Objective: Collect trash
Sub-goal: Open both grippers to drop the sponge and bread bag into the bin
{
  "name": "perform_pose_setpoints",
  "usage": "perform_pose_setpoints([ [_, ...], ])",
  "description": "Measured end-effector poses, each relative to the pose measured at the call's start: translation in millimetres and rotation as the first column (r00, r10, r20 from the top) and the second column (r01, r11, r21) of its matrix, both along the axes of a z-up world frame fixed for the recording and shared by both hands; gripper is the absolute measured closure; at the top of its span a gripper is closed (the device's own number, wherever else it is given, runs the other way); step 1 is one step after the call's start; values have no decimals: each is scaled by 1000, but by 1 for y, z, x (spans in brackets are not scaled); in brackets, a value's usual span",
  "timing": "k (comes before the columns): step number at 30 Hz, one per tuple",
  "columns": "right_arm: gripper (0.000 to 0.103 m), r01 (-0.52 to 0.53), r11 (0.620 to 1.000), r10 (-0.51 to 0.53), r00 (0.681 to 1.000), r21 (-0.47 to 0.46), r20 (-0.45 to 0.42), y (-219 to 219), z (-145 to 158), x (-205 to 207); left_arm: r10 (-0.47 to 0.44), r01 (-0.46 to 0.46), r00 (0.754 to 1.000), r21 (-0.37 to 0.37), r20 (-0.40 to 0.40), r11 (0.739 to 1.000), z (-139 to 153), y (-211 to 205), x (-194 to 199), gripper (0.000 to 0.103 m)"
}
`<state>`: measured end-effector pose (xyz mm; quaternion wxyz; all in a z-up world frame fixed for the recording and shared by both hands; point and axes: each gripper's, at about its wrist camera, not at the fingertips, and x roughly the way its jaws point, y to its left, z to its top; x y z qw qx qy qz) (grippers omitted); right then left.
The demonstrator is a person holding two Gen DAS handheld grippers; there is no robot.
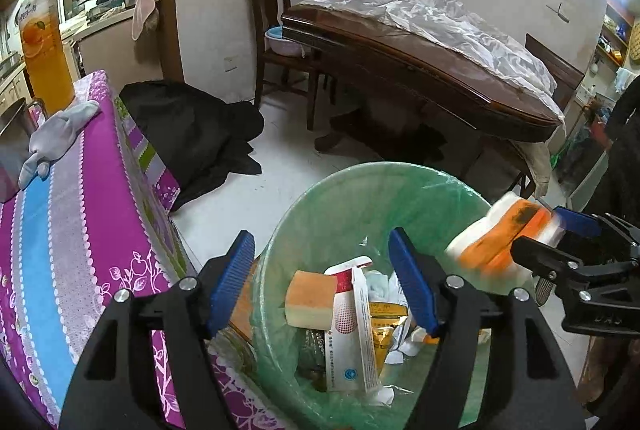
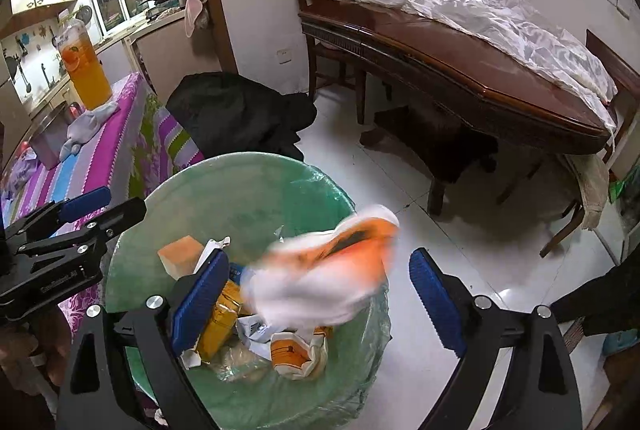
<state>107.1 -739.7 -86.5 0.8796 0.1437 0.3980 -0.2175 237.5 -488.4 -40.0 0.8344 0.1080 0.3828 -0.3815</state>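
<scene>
White-and-orange crumpled wrapper [image 2: 324, 270], motion-blurred, hangs between the right gripper [image 2: 316, 294]'s wide-apart blue fingers [image 2: 200, 294], touching neither pad, above the green-lined round trash bin [image 2: 248, 182]. Inside lie an orange sponge block [image 1: 310, 300], a red-and-white packet [image 1: 352, 326] and yellow packaging [image 2: 220, 326]. The left gripper [image 1: 322, 282] stands open and empty over the bin, beside the bench's purple floral cloth [image 1: 80, 230].

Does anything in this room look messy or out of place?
Yes. A dark heap of cloth lies crumpled on the floor by the purple-covered table, and a crinkled plastic sheet sprawls over the wooden table. A blurred orange-and-white wrapper hangs above the bin.
</scene>
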Motion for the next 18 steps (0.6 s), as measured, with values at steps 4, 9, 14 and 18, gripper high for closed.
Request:
perform_pose_setpoints([
  [4,9,-4,1000,3,1000,4,6,2,0,-1,7,-7,1000,4,5,1000,-1,0,-1,29],
  [9,9,-4,1000,4,1000,-4,20,4,5,-2,9,-10,1000,10,13,1000,-1,0,-2,27],
  [14,9,-6,1000,7,999,-20,42,13,14,-9,11,-12,1000,13,20,1000,1,4,-3,27],
  [18,5,-12,998,19,994,-62,111,30,29,-27,19,-19,998,0,54,1000,12,18,-14,21],
])
